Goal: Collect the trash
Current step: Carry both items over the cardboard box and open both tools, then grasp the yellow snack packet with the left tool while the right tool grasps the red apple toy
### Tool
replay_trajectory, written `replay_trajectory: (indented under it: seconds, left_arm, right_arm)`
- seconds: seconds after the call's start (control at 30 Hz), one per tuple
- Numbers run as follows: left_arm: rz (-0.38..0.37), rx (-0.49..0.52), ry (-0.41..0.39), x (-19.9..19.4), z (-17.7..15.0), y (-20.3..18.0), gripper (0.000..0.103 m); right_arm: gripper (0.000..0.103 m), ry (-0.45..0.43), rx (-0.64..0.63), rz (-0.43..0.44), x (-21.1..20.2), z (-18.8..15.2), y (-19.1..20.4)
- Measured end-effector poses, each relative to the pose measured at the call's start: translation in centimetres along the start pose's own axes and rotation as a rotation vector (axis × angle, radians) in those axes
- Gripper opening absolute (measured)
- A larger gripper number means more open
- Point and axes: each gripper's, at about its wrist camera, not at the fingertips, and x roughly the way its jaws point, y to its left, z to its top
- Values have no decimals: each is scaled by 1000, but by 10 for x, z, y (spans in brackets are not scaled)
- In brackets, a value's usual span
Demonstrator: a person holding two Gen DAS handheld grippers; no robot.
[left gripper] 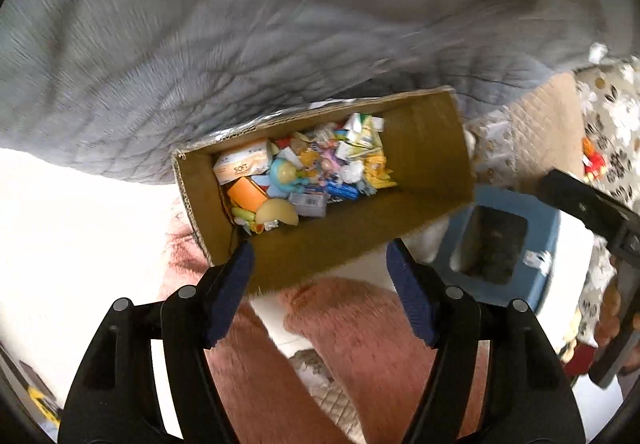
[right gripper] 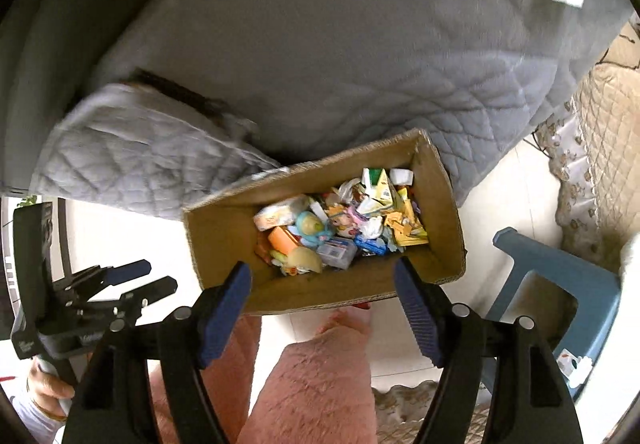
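Both grippers are pointing steeply down at a cardboard box (left gripper: 424, 160) that is sitting on the pale floor against a grey quilted cover (left gripper: 240, 44). Left gripper (left gripper: 320, 280) is standing wide apart with nothing between its blue pads (left gripper: 230, 292), hanging over the box's near wall. Right gripper (right gripper: 322, 304) is likewise gaping empty above the same wall. Trash (right gripper: 340, 228) is lying heaped in the box's bottom: a tissue pack, crumpled wrappers, an orange block, a small clear case. A blue plastic stool (right gripper: 560, 276) is standing just beside the box, and the person's pink fuzzy trouser legs (right gripper: 312, 384) are showing below the grippers.
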Motion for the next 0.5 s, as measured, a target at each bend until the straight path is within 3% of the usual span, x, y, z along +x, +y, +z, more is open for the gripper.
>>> replay_trajectory:
  seconds: [0.13,0.3,0.4,0.5]
  left_arm:
    - [-12,106,-58,-82,-7,-31,69]
    - [-42,177,-220,-192,2,-39,86]
    - [-43,179,-350,-253,40,-19,90]
    - [14,155,-434,-284,94,8,90]
  right_arm:
    - [74,-42,-4,42,-55,3,21]
    - [85,-139,-50,169,-137,17,66]
    - [89,-183,-33,249,-167,34,93]
    - [89,-235,17,297,-185,54,118]
